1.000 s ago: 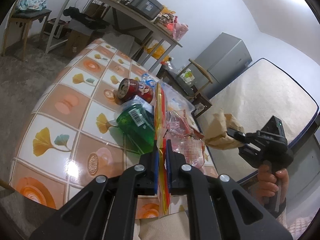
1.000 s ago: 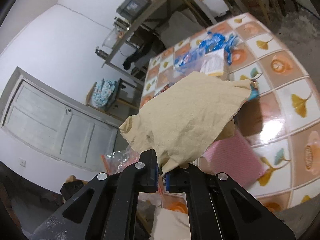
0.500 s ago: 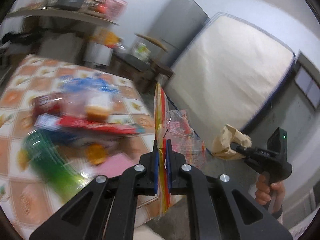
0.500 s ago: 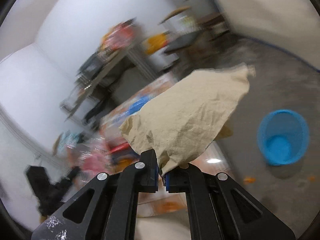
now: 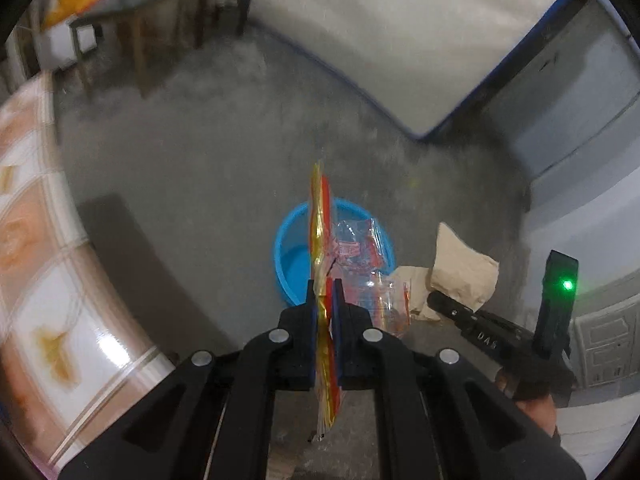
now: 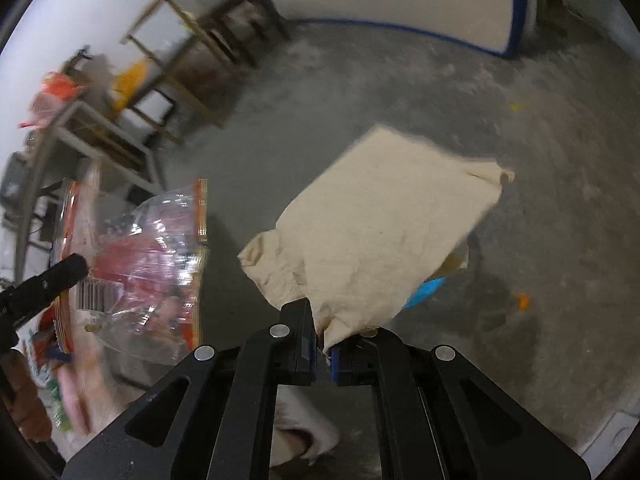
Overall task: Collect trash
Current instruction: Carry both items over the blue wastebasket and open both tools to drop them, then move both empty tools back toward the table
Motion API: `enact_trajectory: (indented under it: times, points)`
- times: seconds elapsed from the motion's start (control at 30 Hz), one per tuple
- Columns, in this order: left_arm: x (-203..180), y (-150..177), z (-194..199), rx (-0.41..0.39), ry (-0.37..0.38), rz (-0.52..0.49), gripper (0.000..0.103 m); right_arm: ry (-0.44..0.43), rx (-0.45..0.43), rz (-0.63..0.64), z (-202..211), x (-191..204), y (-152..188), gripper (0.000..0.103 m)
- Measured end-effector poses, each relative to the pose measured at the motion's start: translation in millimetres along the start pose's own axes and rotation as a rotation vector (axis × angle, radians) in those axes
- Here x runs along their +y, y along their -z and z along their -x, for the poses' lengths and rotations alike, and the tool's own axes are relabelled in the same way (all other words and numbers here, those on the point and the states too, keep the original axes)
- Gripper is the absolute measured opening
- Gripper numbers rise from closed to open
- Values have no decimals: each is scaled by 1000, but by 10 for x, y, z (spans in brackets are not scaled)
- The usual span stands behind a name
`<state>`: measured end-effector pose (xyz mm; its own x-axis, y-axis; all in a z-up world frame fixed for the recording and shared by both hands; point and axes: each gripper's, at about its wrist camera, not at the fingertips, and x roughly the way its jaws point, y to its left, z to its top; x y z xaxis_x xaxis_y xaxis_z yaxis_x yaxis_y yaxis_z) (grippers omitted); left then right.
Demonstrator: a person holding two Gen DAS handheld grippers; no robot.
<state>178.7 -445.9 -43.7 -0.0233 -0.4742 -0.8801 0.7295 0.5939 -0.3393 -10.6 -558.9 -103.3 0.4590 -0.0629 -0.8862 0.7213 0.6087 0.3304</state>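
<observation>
Left gripper (image 5: 324,296): jaws pinched tight on a clear plastic wrapper (image 5: 360,264) with red and yellow print – the wrapper's edge stands up between the fingers and its crinkled body spreads to the right.
Right gripper (image 6: 323,340): jaws closed on the lower corner of a crumpled brown paper bag (image 6: 380,232), which fans up and to the right above the fingers.
Blue basin (image 5: 294,264): sits on the gray concrete floor (image 5: 200,152), straight ahead of the left gripper, partly hidden by the wrapper; in the right wrist view only a blue sliver shows under the paper bag's right edge.
Paper bag from the left wrist view: held in the air just right of the basin's rim, beside the wrapper.
Wrapper from the right wrist view: hangs at the left, barcode showing, blurred.
Tiled table (image 5: 36,280): its edge curves along the left side – orange and white squares, blurred.
Mattress (image 5: 400,32): leans upright at the far edge of the floor.
</observation>
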Motion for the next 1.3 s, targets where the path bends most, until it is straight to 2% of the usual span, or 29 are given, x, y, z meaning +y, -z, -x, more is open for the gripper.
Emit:
enact_trajectory:
  times: [0.1, 0.2, 0.3, 0.37, 0.43, 0.47, 0.5, 0.57, 0.67, 0.9, 0.97, 1.03, 1.17, 1.2, 1.3]
  points:
    - [-22, -201, -606, 101, -20, 19, 6, 48, 68, -18, -458, -158, -189, 3]
    - [-34, -331, -1059, 169, -60, 15, 6, 87, 102, -28, -707, -305, -327, 4]
    - [-94, -424, -1391, 212, -92, 16, 6, 118, 127, -40, -903, -445, -451, 8]
    - [-123, -488, -1544, 213, -110, 13, 7, 129, 123, -23, -932, -435, -510, 11]
    - [-138, -514, -1665, 224, -135, 23, 12, 154, 114, 9, -934, -392, -515, 33]
    - [-148, -516, -1719, 229, -139, 39, 22, 166, 114, 25, -964, -383, -535, 50]
    - [-122, -519, -1728, 228, -133, 65, 33, 176, 111, 38, -979, -378, -543, 56]
    - [-112, -503, -1685, 209, -121, 83, 44, 196, 111, 79, -1017, -358, -540, 60]
    - [-138, -535, -1616, 171, -119, 75, 53, 224, 115, 106, -1067, -370, -572, 65]
    - [-261, -635, -1227, 100, -85, 70, 54, 206, 62, 75, -819, -397, -553, 66]
    - [-293, -627, -1003, 75, -62, 61, 55, 184, 36, 66, -703, -411, -527, 67]
    - [-333, -569, -660, 18, -28, 34, 56, 158, 5, 68, -539, -397, -475, 67]
    - [-392, -293, 189, -121, 18, -33, 67, 106, -65, 99, -132, -284, -277, 70]
    - [-392, -146, 499, -181, 34, -41, 73, 92, -79, 108, -42, -252, -229, 71]
    - [-370, 219, 1050, -299, 59, -47, 82, 54, -111, 139, 258, -103, -66, 77]
